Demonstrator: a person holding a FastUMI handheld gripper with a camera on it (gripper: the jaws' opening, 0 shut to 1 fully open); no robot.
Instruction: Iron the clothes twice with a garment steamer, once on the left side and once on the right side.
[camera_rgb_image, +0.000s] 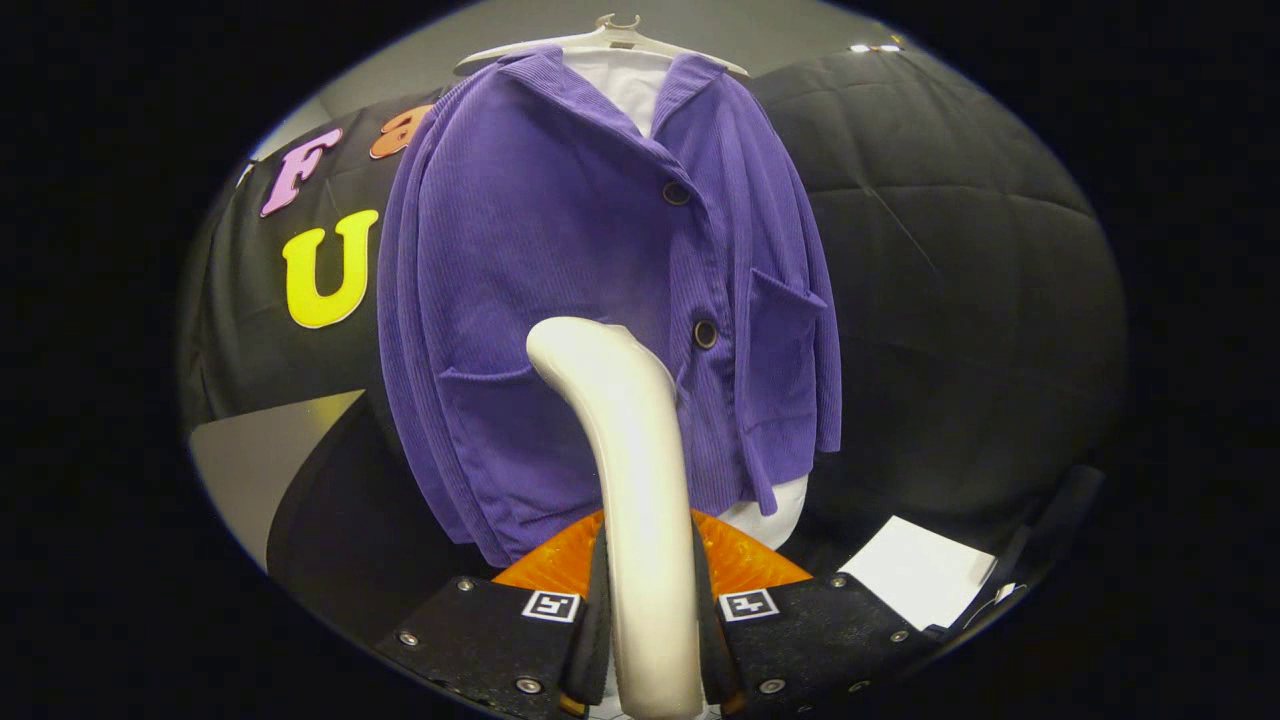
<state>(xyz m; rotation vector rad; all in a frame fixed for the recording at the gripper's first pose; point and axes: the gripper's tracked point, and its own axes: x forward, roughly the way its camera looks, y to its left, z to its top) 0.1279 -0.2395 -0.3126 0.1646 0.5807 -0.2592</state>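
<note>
Two black fingers of my gripper (648, 620) squeeze the smooth white curved handle of the garment steamer (625, 450), one on each side, so the gripper is closed tight around it. Its head points up and sits in front of the purple ribbed jacket (560, 260), low down by the left pocket. I cannot tell if it touches the cloth. The jacket hangs on a pale hanger (610, 38) over a white shirt (628, 85), just beyond my fingers. I see no steam. I think I am on the left side pass, but I cannot tell how much of it is done. The right side, with its own pocket, looks like it is yet to do. A flat white paper (920, 570) lies low to the right.
</note>
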